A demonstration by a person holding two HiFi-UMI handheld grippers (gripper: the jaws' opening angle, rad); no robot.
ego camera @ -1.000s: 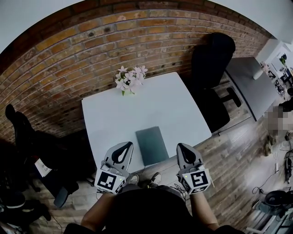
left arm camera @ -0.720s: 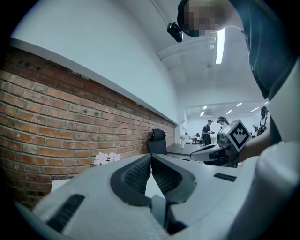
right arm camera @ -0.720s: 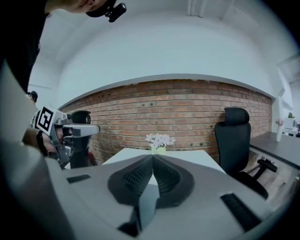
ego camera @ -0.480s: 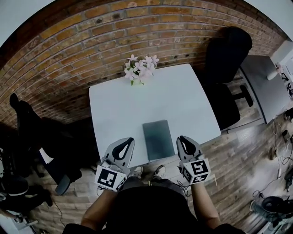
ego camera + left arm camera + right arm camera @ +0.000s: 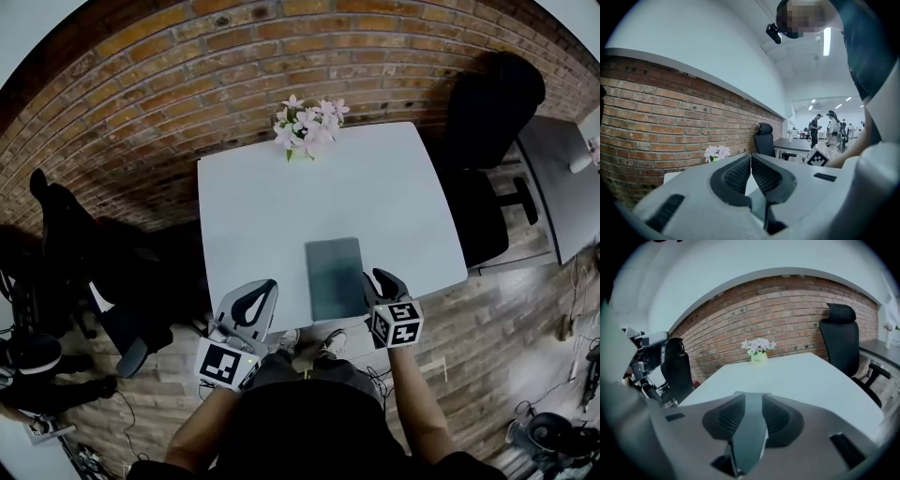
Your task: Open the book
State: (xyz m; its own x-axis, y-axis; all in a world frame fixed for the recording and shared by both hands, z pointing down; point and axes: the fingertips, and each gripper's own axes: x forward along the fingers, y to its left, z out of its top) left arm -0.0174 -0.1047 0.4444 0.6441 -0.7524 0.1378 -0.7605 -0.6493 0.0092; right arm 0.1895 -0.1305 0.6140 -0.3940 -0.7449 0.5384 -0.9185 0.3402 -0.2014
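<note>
Right hand-held gripper [image 5: 381, 279] sits at the near right corner of the book [image 5: 335, 277]. Its jaws are opening, and the dark cover shows in the gap, pads not pressing it. Left hand-held gripper [image 5: 267, 287] hangs by the surface's [image 5: 253, 206] near left corner, jaws together, nothing in them. Book lies closed and flat by the near edge. Right gripper view shows a yellow-green pot [image 5: 758, 357] holding the flowers [image 5: 309, 120] — head view only gets blossoms. Left gripper view alone catches people [image 5: 833, 129] standing far off.

Left gripper [image 5: 266, 286] jaws together; right gripper [image 5: 376, 277] jaws opening, book [image 5: 335, 278] edge between.
</note>
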